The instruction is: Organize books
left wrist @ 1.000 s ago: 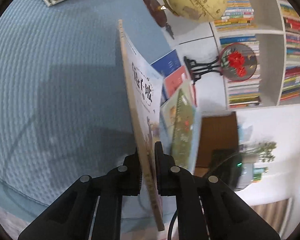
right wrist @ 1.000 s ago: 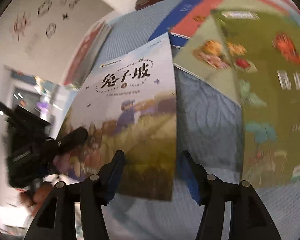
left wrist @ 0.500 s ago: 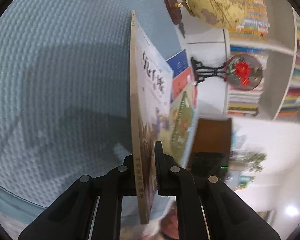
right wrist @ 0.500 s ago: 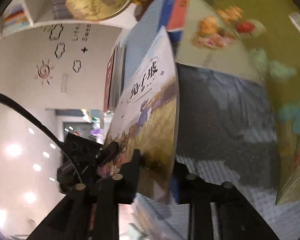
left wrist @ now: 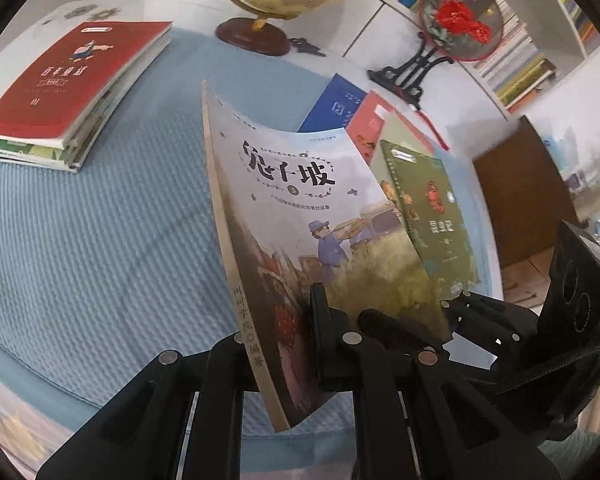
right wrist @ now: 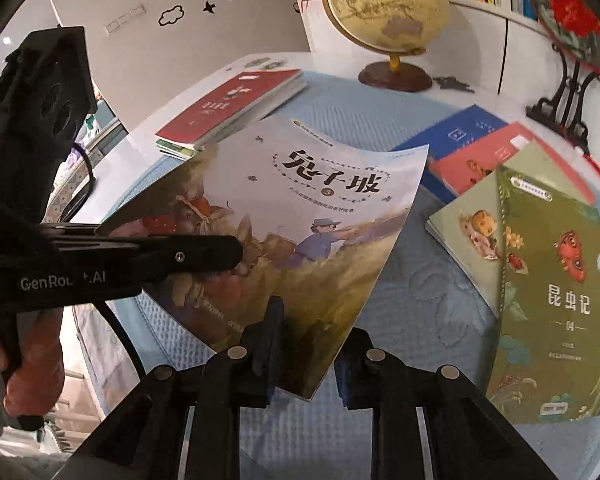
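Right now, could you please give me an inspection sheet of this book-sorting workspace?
Surface: blue quilted mat over a white table.
Job's things: illustrated book held off the mat, cover bowed; red-topped stack at the far left; green book atop the overlapping red and blue books.
Clutter: globe, red fan ornament on a stand.
Grippers: left gripper shut on the book's spine edge; right gripper shut on its lower edge.
Cables: black cable behind the left gripper.
Surroundings: bookshelves, wall lettering.

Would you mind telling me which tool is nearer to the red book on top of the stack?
Left. The left tool grips the pale book's spine side, facing the red book; the right tool grips the opposite edge, farther away.
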Tool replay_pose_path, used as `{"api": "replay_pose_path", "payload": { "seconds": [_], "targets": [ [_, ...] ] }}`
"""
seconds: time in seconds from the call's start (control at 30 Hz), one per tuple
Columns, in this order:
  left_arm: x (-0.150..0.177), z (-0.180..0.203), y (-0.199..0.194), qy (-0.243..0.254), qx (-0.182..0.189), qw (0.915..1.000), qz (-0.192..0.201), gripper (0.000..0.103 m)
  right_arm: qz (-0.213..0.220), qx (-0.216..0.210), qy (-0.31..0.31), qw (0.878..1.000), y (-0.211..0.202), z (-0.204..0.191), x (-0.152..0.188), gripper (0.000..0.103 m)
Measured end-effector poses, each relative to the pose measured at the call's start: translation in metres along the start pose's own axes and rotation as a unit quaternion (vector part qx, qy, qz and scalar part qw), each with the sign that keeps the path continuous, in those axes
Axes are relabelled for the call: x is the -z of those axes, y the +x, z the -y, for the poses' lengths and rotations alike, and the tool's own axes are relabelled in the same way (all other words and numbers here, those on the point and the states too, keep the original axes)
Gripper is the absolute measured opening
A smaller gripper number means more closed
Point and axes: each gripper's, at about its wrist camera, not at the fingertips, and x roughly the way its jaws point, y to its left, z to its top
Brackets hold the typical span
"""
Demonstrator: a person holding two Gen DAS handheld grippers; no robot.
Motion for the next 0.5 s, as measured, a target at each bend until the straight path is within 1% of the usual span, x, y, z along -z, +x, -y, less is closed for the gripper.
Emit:
{"api": "replay_pose_path", "payload": {
  "seconds": [0.1, 0.17, 0.2, 0.27, 0.4, 0.5],
  "targets": [
    [-0.002, -0.006, -0.011, 0.012, 0.011, 0.9999, 0.004, 0.008, 0.01, 0.027, -0.023, 0.999, -0.005, -0.018, -0.009, 0.021],
    [-0.009, -0.006, -0.019, 0.02, 0.014, 0.9997, 0.009, 0.008, 0.016, 0.043, -0.036, 0.998, -0.012, -0.028, -0.013, 0.021],
    [-0.013, -0.009, -0.025, 0.024, 0.016, 0.9995, 0.012, 0.008, 0.018, 0.046, -0.035, 0.998, -0.011, -0.034, -0.021, 0.021],
    [-0.022, -0.013, -0.034, 0.03, 0.02, 0.9991, 0.02, 0.008, 0.025, 0.046, -0.028, 0.998, -0.014, -0.043, -0.036, 0.021],
    [-0.05, -0.035, -0.063, 0.041, 0.025, 0.9977, 0.048, 0.008, 0.054, 0.042, -0.016, 0.998, -0.016, -0.064, -0.067, 0.022],
    [-0.072, -0.057, -0.083, 0.051, 0.016, 0.9962, 0.069, 0.008, 0.071, 0.04, -0.016, 0.997, -0.004, -0.084, -0.1, 0.023]
  ]
}}
